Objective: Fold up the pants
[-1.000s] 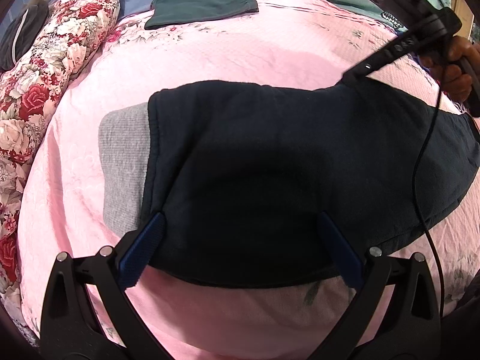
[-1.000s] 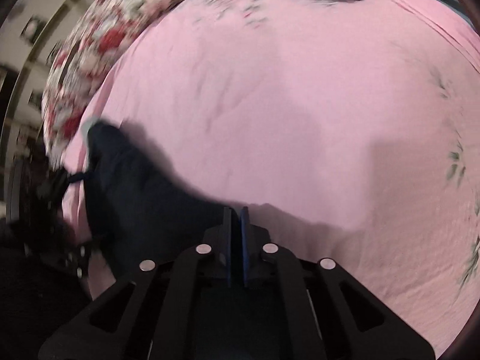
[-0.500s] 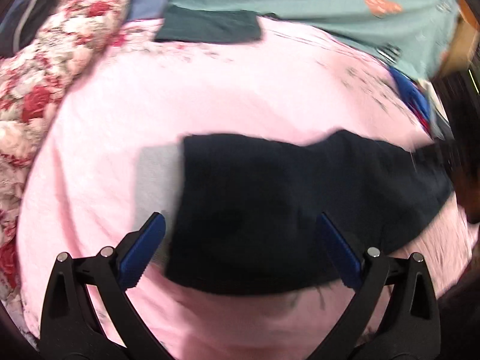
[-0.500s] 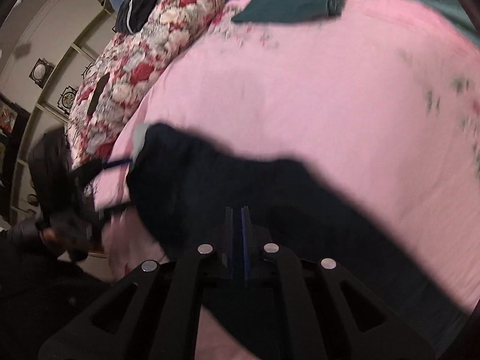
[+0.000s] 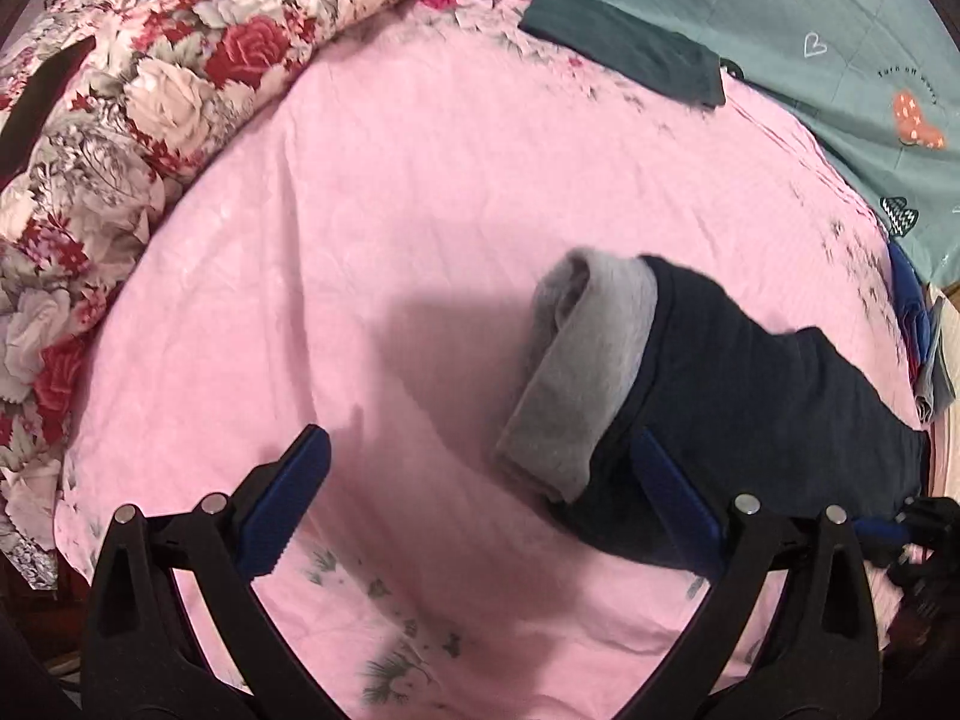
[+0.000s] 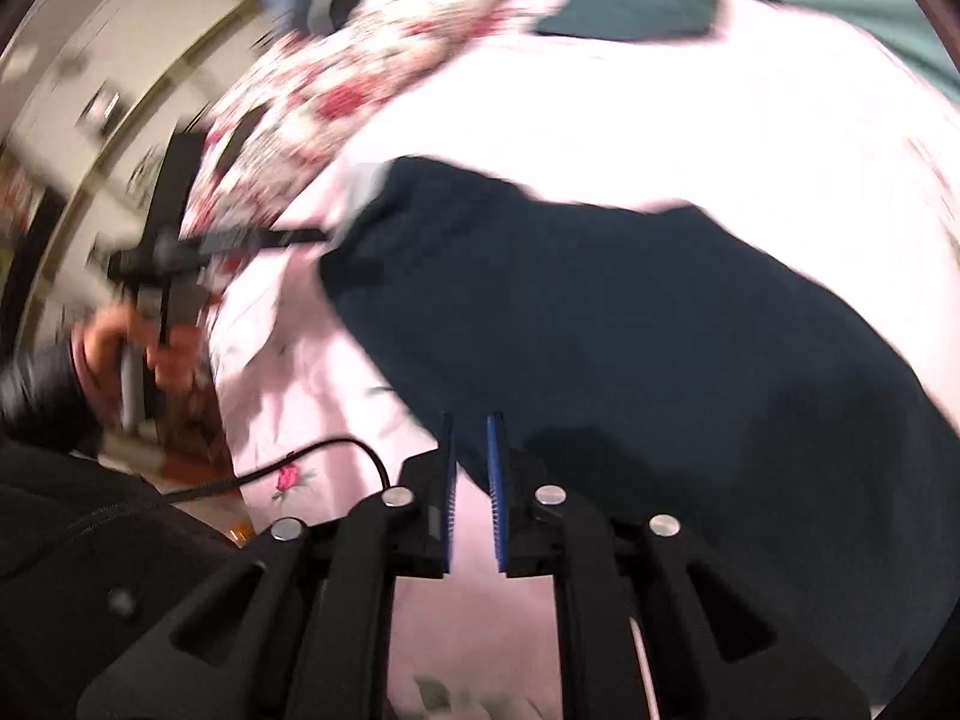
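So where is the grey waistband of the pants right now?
In the left wrist view the grey waistband lies right of centre on the pink bedsheet, rolled over at the dark pants' left end, beside the left hand-held gripper's right finger.

Soft matt cloth everywhere, hard plastic on the tools.
The pants [image 5: 750, 396] are matt dark knit cloth with a grey fleecy lining; the pink sheet [image 5: 420, 210] looks smooth, slightly creased; the left gripper [image 5: 480, 492] is matt black plastic with ribbed blue pads and shiny metal rivets.
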The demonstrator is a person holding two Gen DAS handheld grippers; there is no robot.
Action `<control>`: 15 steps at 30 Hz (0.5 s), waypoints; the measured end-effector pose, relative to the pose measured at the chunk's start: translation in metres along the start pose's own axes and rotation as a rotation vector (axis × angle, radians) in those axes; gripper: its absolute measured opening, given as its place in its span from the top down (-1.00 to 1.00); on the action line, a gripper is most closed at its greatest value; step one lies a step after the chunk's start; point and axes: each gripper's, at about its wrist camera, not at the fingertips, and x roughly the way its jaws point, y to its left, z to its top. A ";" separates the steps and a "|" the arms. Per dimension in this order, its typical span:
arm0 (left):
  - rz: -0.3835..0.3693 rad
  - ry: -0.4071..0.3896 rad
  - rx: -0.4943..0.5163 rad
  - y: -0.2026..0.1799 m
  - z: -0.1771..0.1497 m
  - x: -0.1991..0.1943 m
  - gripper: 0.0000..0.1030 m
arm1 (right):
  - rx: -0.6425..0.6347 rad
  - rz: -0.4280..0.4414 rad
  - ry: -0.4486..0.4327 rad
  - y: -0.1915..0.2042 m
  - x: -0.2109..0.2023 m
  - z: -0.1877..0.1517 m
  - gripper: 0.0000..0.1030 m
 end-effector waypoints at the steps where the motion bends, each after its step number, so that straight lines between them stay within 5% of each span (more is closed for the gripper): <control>1: 0.016 -0.006 0.002 0.000 0.002 -0.002 -0.96 | -0.072 -0.020 0.019 0.012 0.012 0.002 0.71; 5: 0.035 -0.029 -0.011 0.000 0.006 -0.013 -0.96 | -0.199 -0.111 0.096 0.027 0.049 0.004 0.81; 8: 0.049 -0.064 0.032 -0.012 0.006 -0.022 -0.96 | -0.182 0.032 0.135 0.036 0.042 0.001 0.88; 10: 0.038 -0.090 0.098 -0.031 0.001 -0.029 -0.96 | -0.221 0.019 0.137 0.042 0.028 -0.010 0.87; 14: -0.035 -0.103 0.237 -0.091 -0.013 -0.025 -0.96 | 0.023 -0.102 -0.008 -0.003 -0.032 -0.029 0.02; 15: -0.071 -0.081 0.267 -0.111 -0.020 -0.018 -0.96 | 0.115 -0.122 -0.068 -0.021 -0.053 -0.039 0.00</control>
